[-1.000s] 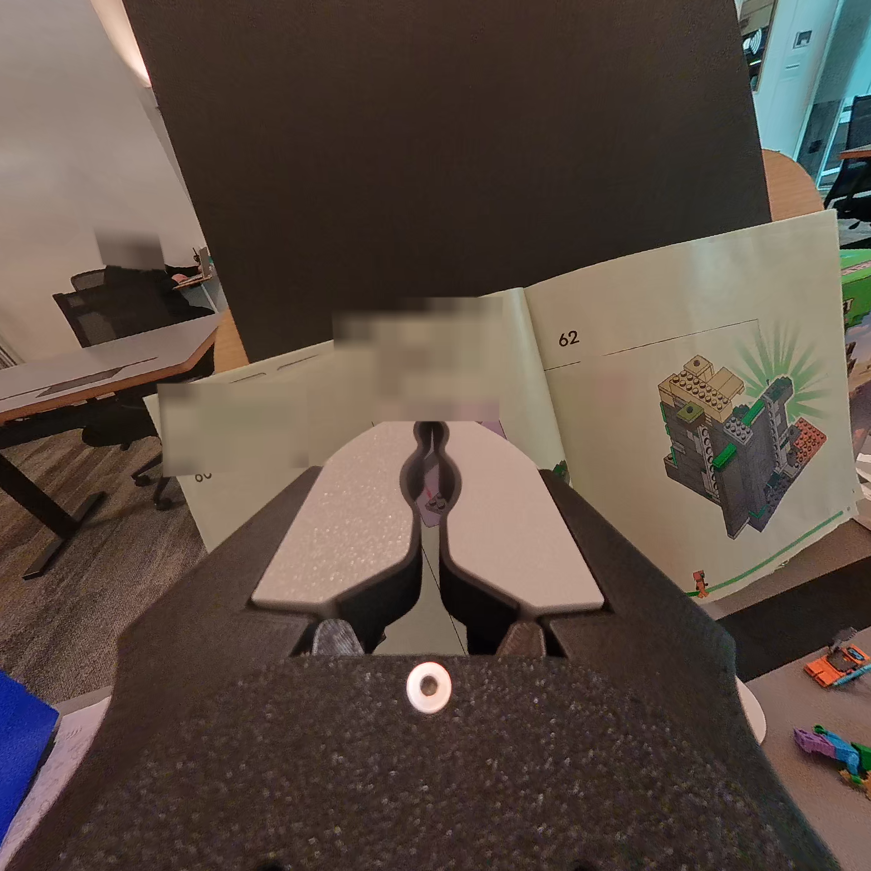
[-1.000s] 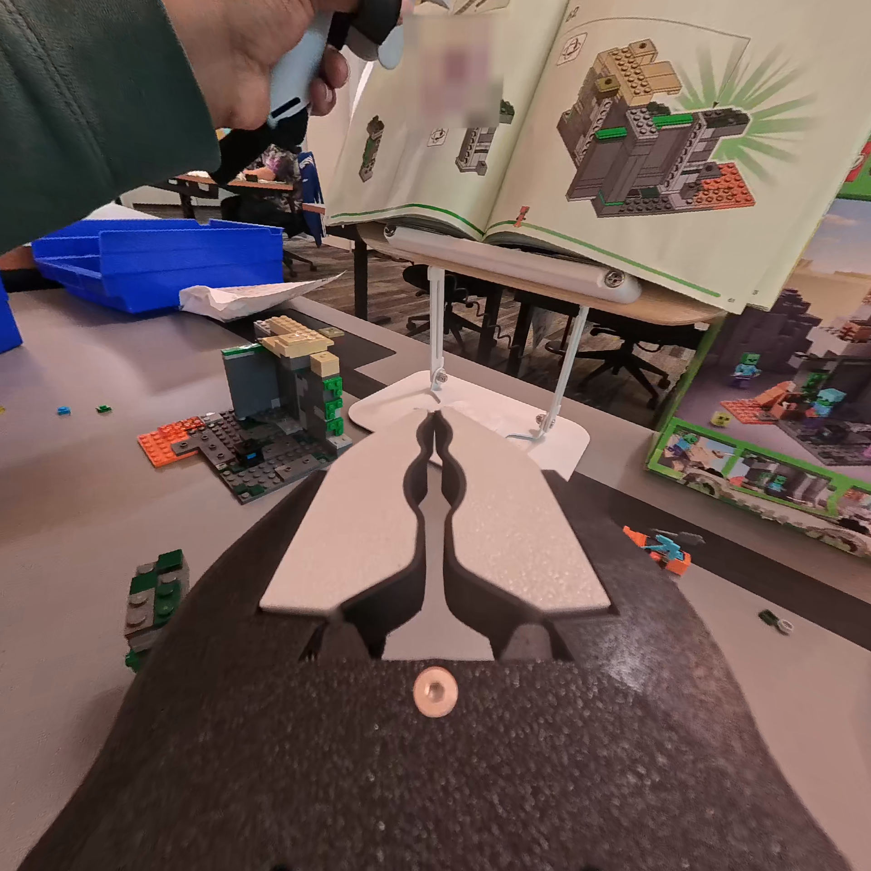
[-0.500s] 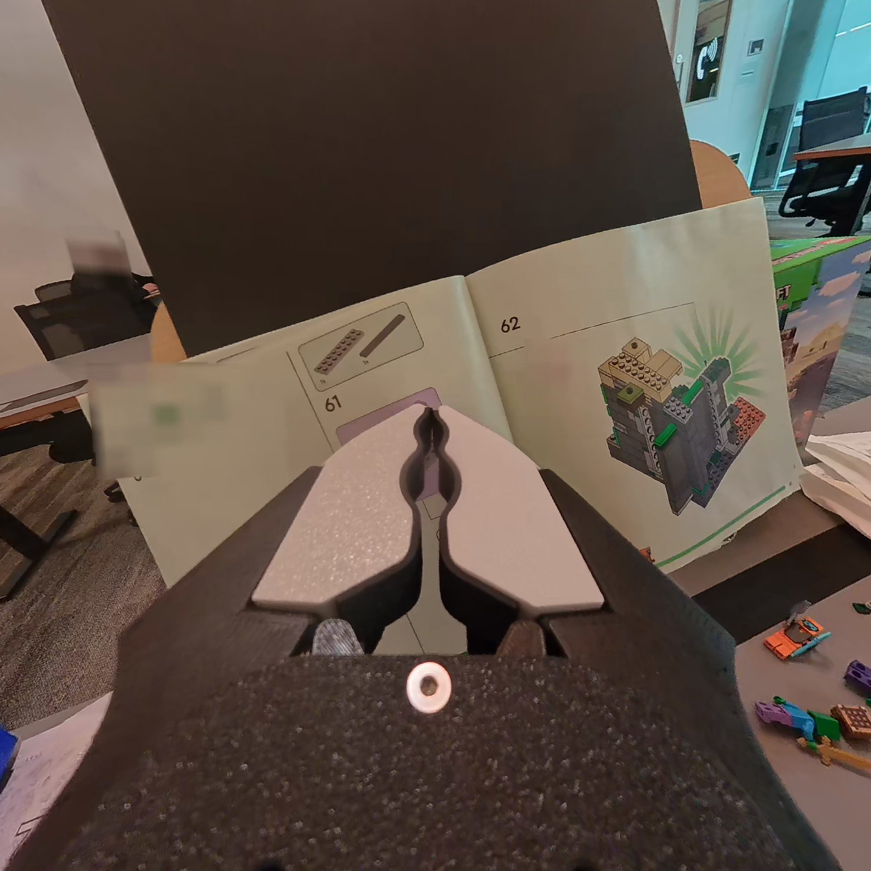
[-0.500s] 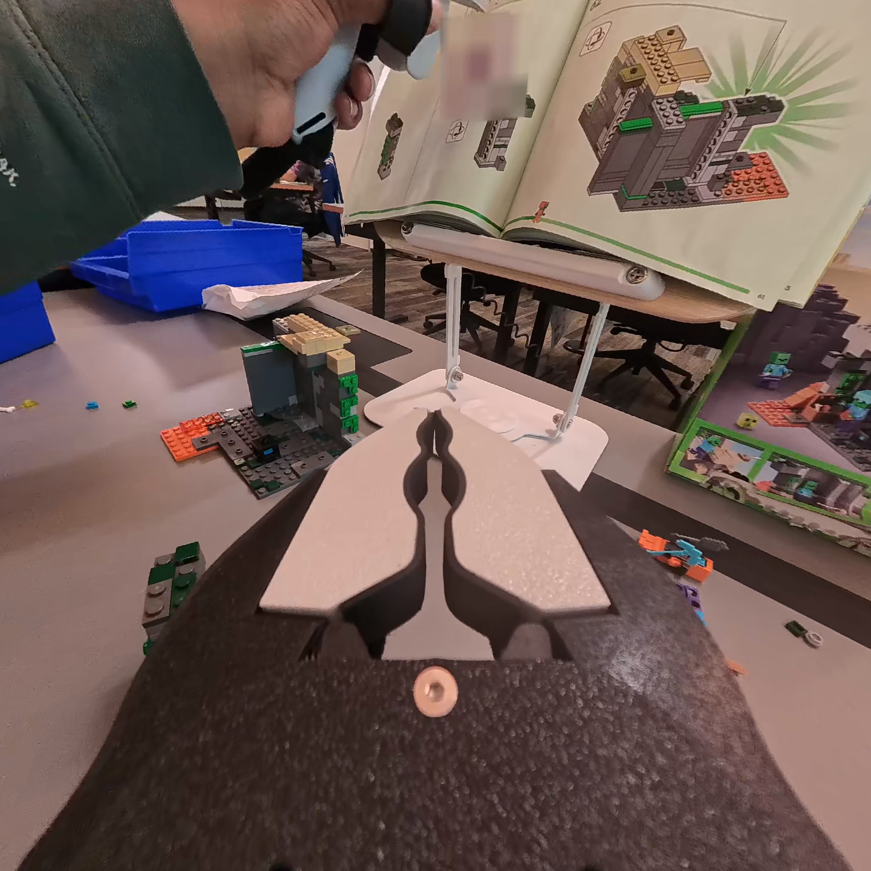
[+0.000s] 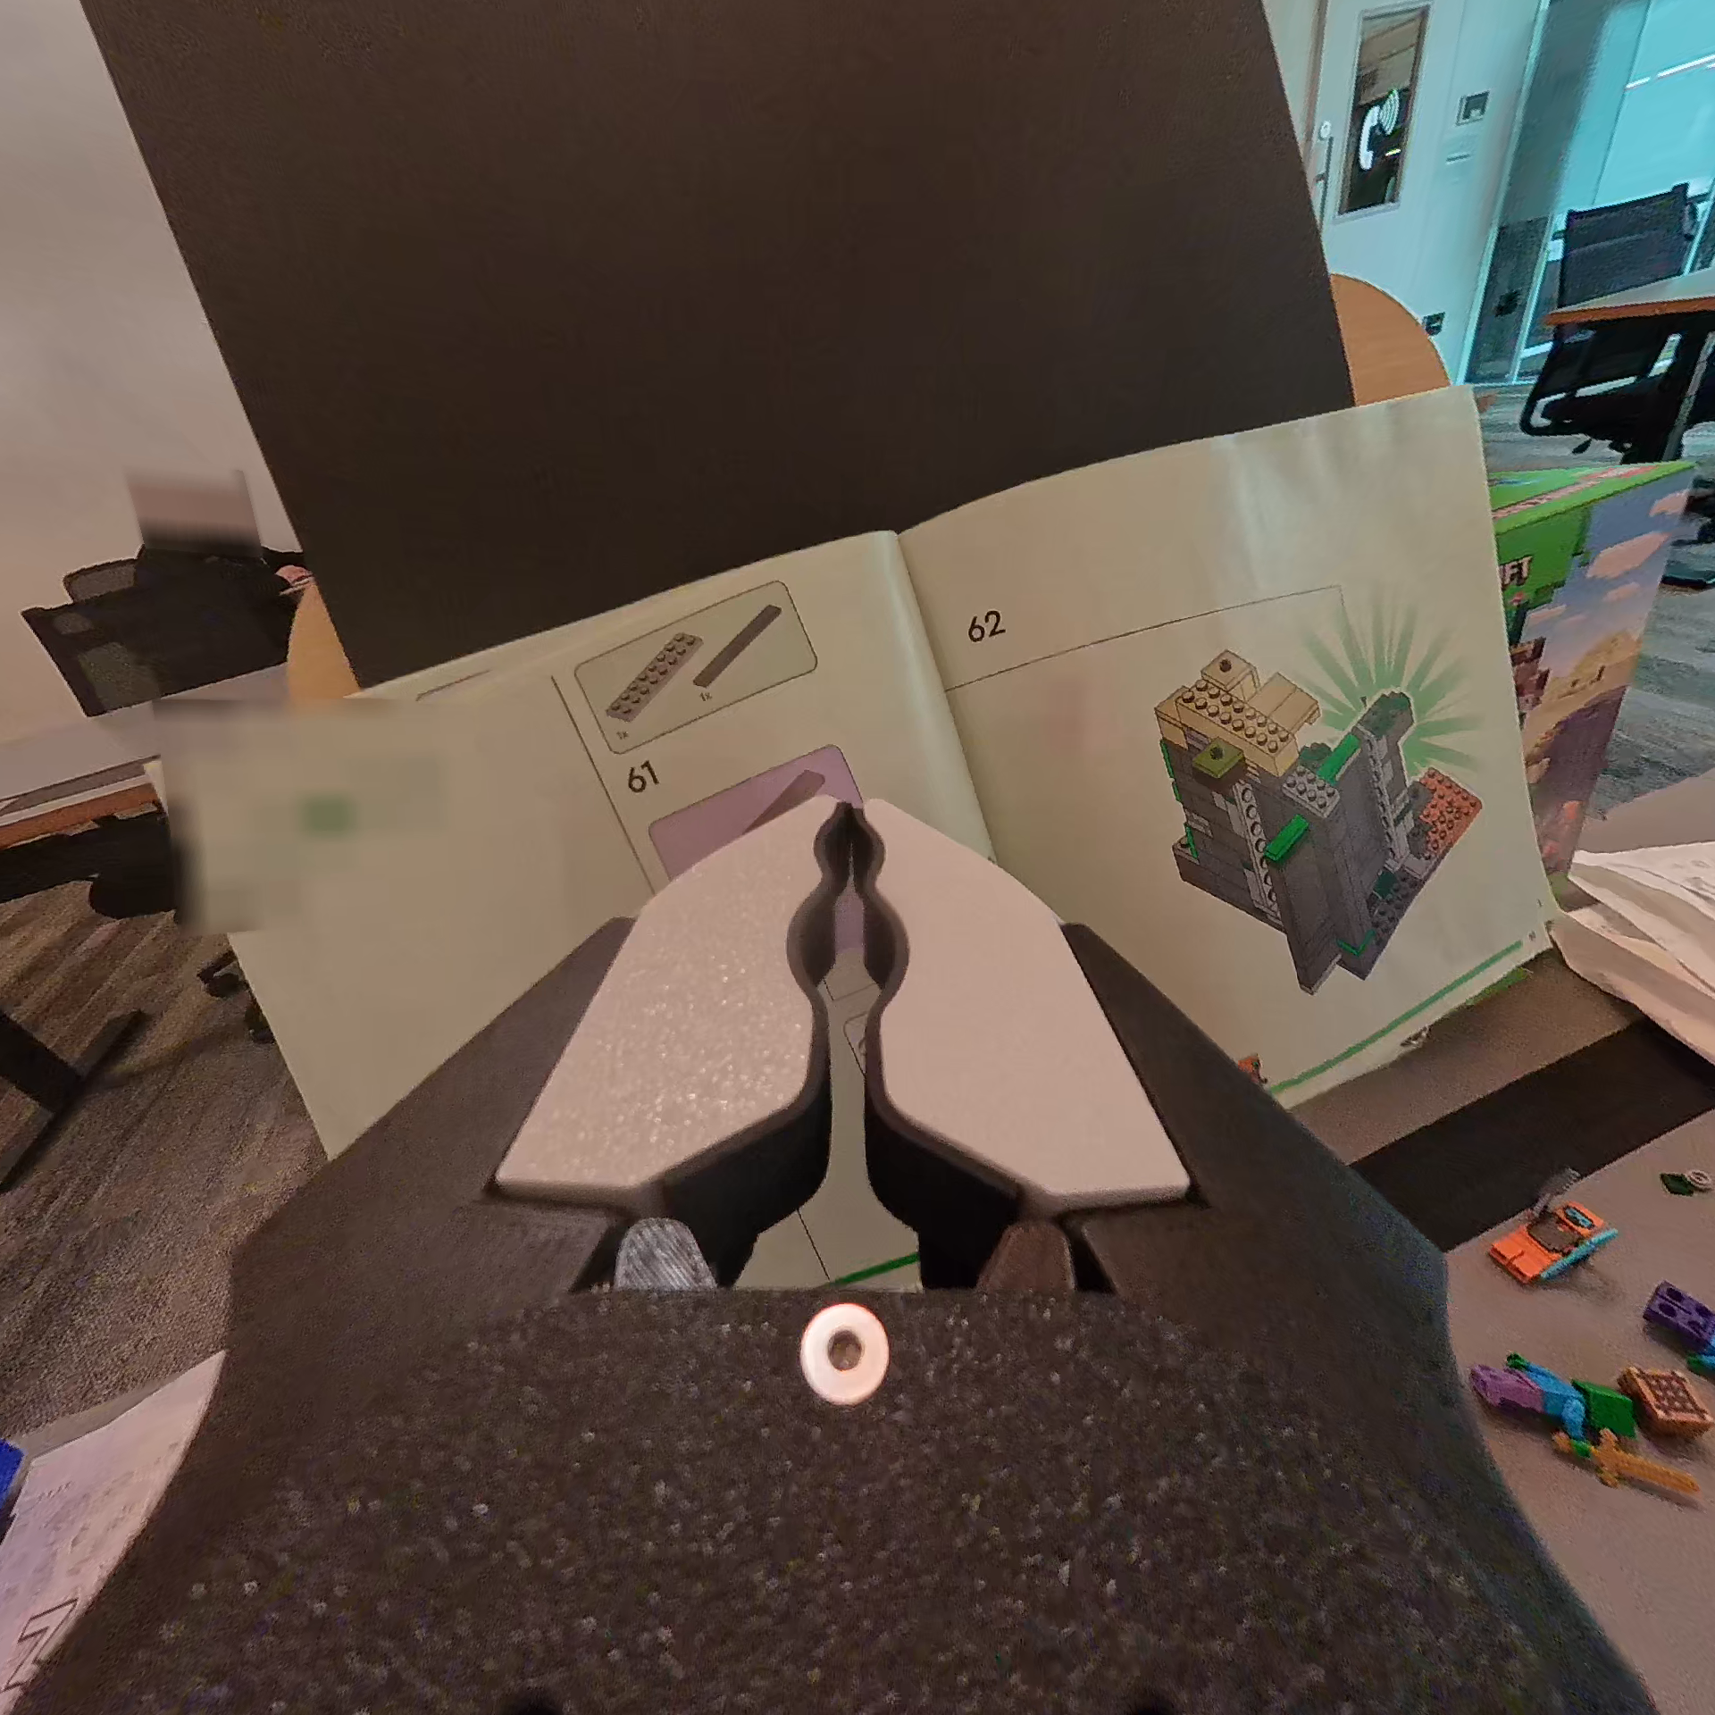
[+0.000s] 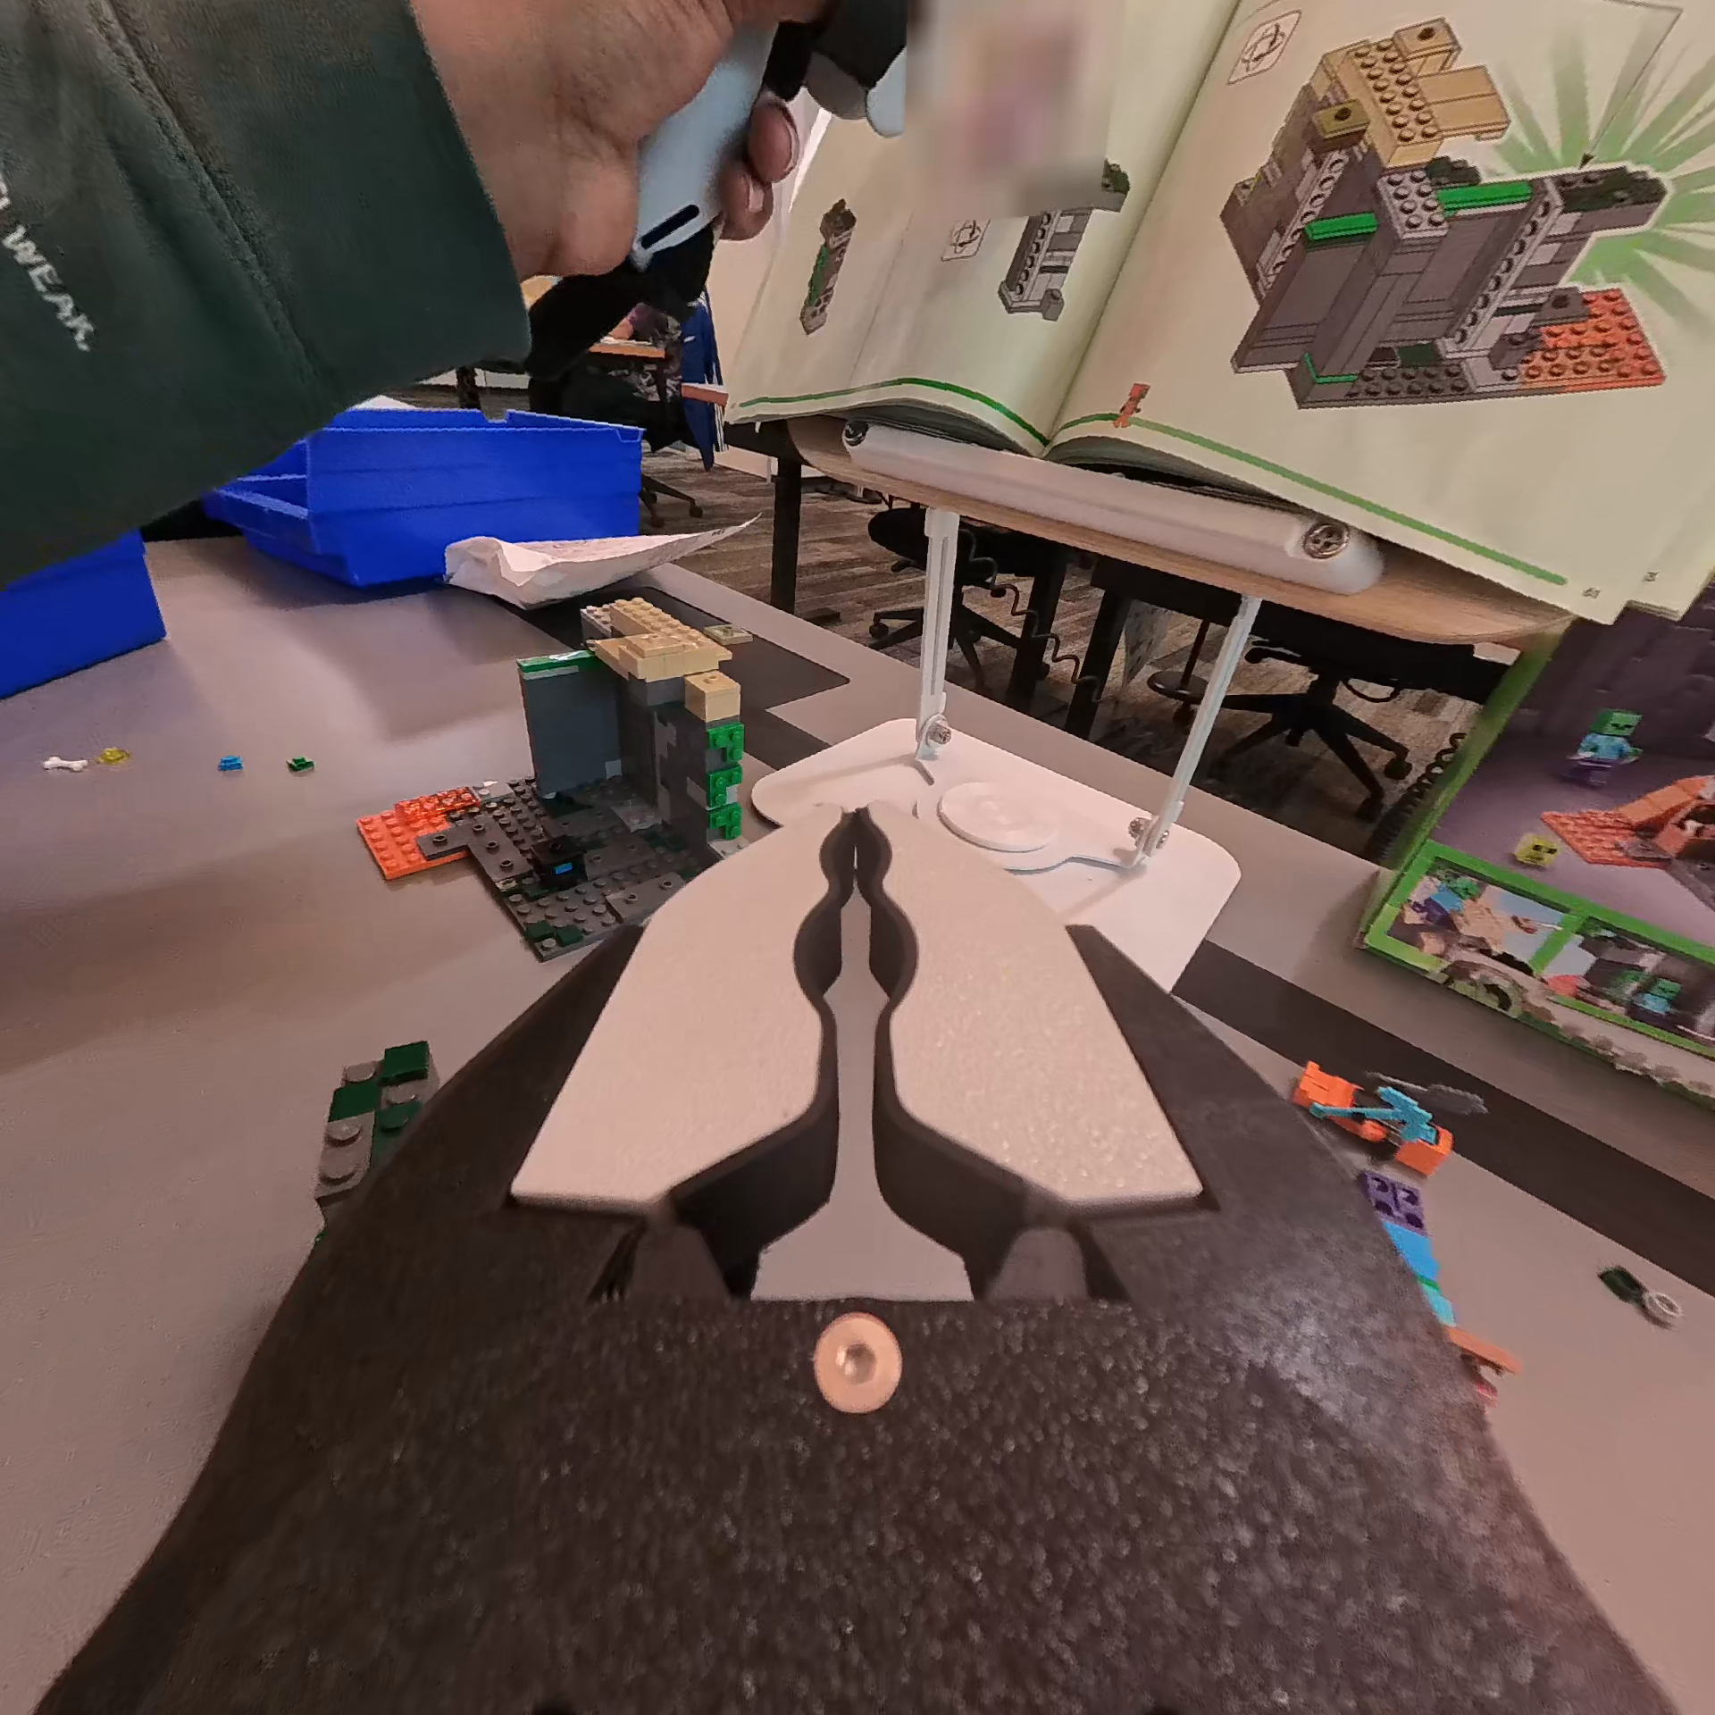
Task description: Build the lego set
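both your left gripper [image 5: 846, 821] and right gripper [image 6: 856, 821] have jaws pressed together on nothing, so the left one, raised near the booklet [image 5: 1160, 650], may push it off its stand [image 6: 1067, 835].

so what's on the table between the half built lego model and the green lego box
In the right wrist view, the white base of the book stand sits between the lego model and the box.
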A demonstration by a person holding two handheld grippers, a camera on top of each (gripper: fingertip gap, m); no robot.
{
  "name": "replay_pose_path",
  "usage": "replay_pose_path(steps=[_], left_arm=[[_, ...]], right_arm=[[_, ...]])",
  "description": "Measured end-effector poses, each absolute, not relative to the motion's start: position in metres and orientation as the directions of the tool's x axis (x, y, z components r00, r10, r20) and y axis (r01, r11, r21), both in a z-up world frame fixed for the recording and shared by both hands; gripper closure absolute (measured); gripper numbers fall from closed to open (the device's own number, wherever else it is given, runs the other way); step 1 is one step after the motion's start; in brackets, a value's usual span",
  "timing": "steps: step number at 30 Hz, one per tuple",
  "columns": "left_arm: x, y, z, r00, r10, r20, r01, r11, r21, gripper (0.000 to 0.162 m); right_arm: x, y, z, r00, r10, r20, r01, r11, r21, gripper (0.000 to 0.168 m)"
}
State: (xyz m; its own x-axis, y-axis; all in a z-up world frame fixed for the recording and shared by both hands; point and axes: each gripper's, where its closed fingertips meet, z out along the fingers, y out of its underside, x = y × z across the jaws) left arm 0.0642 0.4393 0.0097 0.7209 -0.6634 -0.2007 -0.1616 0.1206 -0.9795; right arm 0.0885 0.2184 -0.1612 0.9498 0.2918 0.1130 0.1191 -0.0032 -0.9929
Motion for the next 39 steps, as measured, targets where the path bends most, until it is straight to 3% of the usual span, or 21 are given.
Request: replay_pose_path(steps=[11, 18, 22, 28, 33, 39], left_arm=[[0.022, 0.353, -0.034, 0.635, -0.771, -0.049, -0.046, 0.025, -0.999, 0.162], [-0.024, 0.273, -0.073, 0.562, -0.824, -0.066, -0.127, -0.008, -0.992, 0.162], [-0.074, 0.232, -0.064, 0.51, -0.858, -0.054, -0.147, -0.024, -0.989, 0.162], [-0.203, 0.229, -0.042, 0.642, -0.748, -0.171, -0.255, 0.002, -0.967, 0.153], [-0.331, 0.26, -0.08, 0.758, -0.613, -0.223, -0.432, -0.216, -0.876, 0.143], [-0.429, 0.281, -0.16, 0.781, -0.603, -0.161, -0.543, -0.528, -0.654, 0.143]], right_arm=[[0.096, 0.217, -0.153, 0.963, 0.247, 0.109, 0.106, 0.026, -0.994, 0.168], [0.097, 0.214, -0.153, 0.965, 0.256, 0.063, 0.067, -0.008, -0.998, 0.168], [0.09, 0.21, -0.148, 0.954, 0.295, 0.045, 0.041, 0.02, -0.999, 0.168], [0.086, 0.21, -0.15, 0.949, 0.313, 0.038, 0.035, 0.015, -0.999, 0.166], [0.081, 0.213, -0.164, 0.941, 0.339, 0.017, 0.028, -0.027, -0.999, 0.167], [0.078, 0.213, -0.168, 0.933, 0.359, 0.006, 0.018, -0.03, -0.999, 0.168]])
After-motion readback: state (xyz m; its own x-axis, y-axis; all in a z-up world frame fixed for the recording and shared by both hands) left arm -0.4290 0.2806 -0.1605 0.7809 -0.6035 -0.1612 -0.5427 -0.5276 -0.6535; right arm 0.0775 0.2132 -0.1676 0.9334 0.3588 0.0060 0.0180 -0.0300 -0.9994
